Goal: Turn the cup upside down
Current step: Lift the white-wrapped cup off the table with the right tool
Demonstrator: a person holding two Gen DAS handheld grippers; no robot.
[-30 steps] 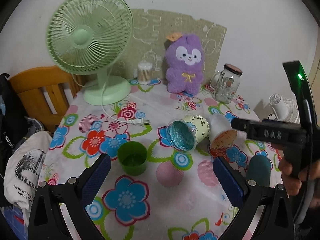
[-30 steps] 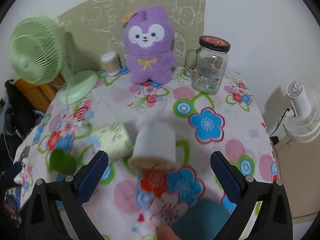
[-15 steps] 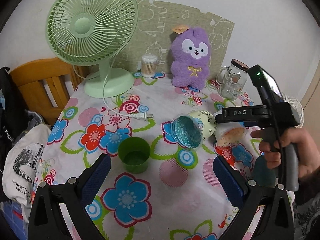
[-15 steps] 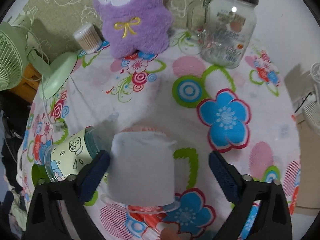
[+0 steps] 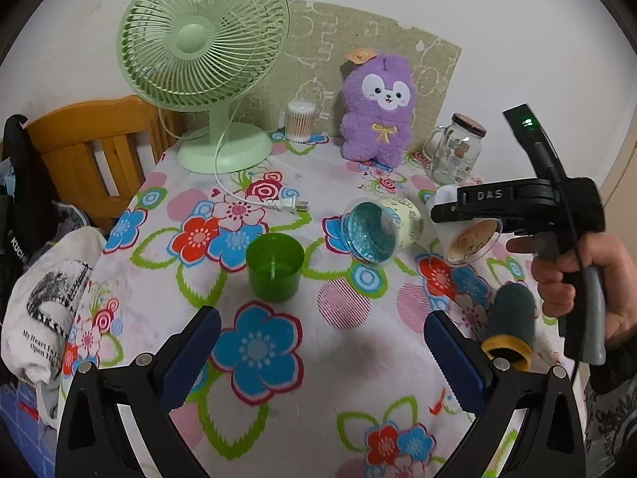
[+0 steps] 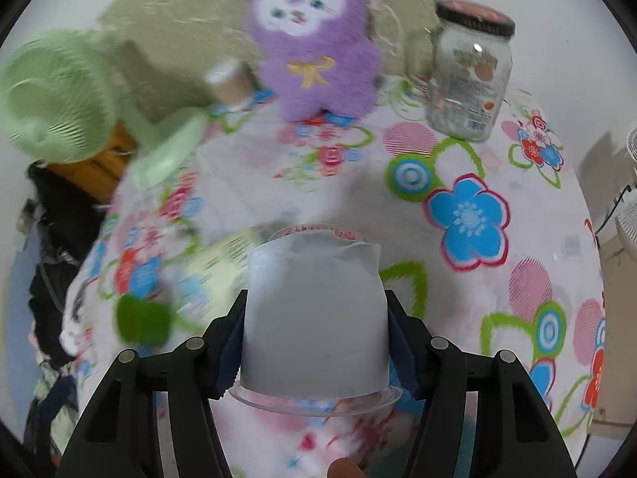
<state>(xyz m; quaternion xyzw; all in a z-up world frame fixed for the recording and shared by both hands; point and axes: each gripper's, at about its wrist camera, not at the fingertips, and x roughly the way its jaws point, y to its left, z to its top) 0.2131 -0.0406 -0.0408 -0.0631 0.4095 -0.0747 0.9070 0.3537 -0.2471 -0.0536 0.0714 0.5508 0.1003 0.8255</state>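
My right gripper (image 6: 316, 342) is shut on a white cup with a clear rim (image 6: 314, 318), gripping its sides; the cup lies tilted with its mouth toward the camera. In the left wrist view the same cup (image 5: 467, 235) hangs in the right gripper (image 5: 462, 205) just above the floral tablecloth (image 5: 278, 362), mouth facing down and forward. My left gripper (image 5: 322, 352) is open and empty, low over the table's near side. A pale green patterned cup (image 5: 380, 231) lies on its side beside the held cup. A green cup (image 5: 274, 267) stands upright.
A green fan (image 5: 207, 51), a cotton-swab jar (image 5: 300, 119), a purple plush (image 5: 380, 111) and a glass jar (image 5: 456, 153) stand along the back. A dark teal cup with a yellow rim (image 5: 511, 324) lies at the right. A wooden chair (image 5: 91, 147) is at the left.
My right gripper has closed on the white cup and lifted it off the cloth. The left gripper has drawn back a little and stays open.
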